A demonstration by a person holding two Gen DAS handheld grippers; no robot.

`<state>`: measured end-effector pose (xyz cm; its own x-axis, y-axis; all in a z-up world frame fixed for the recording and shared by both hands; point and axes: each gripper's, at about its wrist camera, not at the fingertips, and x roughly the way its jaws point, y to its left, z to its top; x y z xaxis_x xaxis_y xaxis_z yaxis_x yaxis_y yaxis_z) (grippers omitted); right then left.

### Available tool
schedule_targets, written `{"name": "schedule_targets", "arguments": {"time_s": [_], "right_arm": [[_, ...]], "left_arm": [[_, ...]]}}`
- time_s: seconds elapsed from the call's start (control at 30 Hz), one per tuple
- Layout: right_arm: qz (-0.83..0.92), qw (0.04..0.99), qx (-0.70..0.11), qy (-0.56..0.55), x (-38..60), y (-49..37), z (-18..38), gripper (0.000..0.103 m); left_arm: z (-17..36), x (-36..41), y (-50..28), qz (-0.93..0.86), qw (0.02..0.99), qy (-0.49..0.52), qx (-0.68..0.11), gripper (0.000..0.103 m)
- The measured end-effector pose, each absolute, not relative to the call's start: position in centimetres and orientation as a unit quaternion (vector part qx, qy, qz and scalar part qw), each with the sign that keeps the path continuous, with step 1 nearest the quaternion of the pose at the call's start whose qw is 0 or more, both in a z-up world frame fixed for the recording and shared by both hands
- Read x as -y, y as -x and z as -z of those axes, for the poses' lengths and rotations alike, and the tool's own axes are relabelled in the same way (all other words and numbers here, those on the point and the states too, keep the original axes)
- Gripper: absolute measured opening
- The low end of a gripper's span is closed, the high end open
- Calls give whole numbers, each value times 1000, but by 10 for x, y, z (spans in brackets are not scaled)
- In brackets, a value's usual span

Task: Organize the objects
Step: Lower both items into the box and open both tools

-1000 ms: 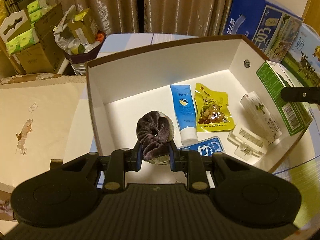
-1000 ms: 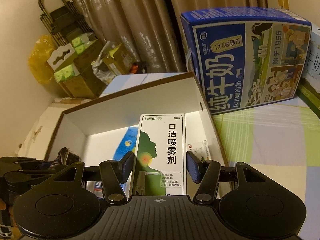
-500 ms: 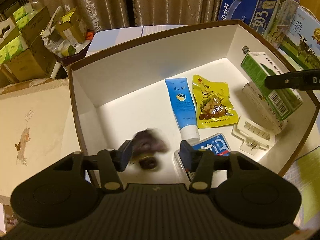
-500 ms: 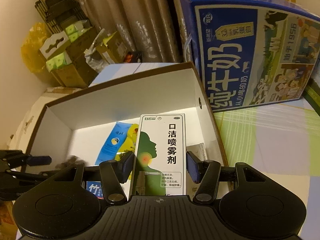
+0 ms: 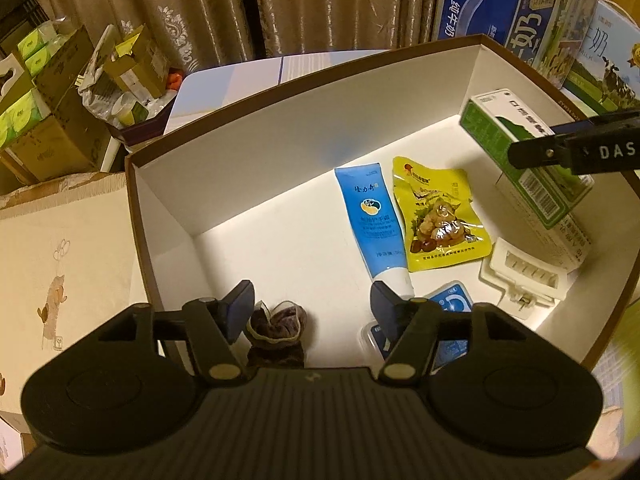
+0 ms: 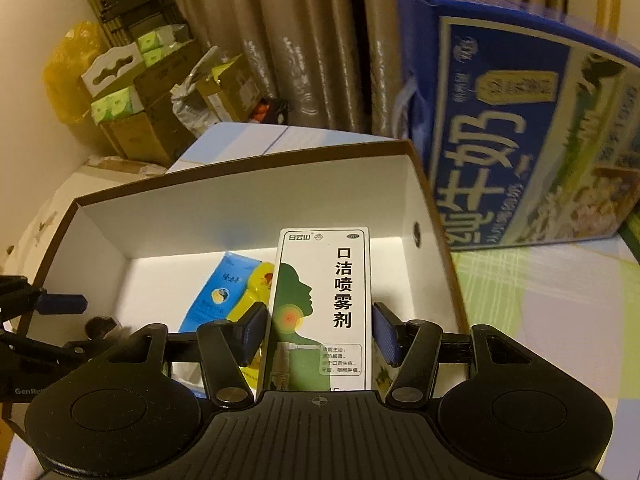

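A dark brown scrunchie (image 5: 276, 330) lies on the floor of the white box with a brown rim (image 5: 280, 148), at its near left. My left gripper (image 5: 312, 306) hangs open just above it, pads apart and touching nothing. My right gripper (image 6: 320, 332) is shut on a green and white spray carton (image 6: 324, 296), held upright over the right side of the box (image 6: 240, 208). From the left wrist view, that carton (image 5: 516, 140) hovers above a narrow white carton (image 5: 576, 240). The scrunchie (image 6: 100, 326) shows faintly at the left.
On the box floor lie a blue tube (image 5: 370, 220), a yellow snack packet (image 5: 436, 220), a white clip (image 5: 524, 276) and a blue packet (image 5: 452, 306). Big blue milk cartons (image 6: 520, 140) stand right of the box. Cardboard boxes (image 5: 48, 128) and curtains fill the back.
My left gripper opened and let go of the scrunchie, which dropped to the box floor. My right gripper moved further over the box with the spray carton.
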<state>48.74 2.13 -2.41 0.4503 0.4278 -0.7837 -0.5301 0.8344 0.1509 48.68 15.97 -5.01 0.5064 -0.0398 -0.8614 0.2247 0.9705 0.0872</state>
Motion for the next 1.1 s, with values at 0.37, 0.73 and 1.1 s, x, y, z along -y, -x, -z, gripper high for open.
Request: {"name": "schedule_targets", "arguments": {"time_s": [0.37, 0.73, 1.1], "right_arm": [[-299, 849, -427, 90, -31, -487, 29, 67], [-304, 842, -435, 98, -24, -475, 25, 70], [-317, 843, -427, 78, -10, -444, 2, 71]], "left_arm": [[54, -156, -492, 81, 862, -113, -487, 79], [51, -156, -489, 76, 864, -111, -486, 81], [26, -157, -467, 65, 877, -86, -468, 85]]}}
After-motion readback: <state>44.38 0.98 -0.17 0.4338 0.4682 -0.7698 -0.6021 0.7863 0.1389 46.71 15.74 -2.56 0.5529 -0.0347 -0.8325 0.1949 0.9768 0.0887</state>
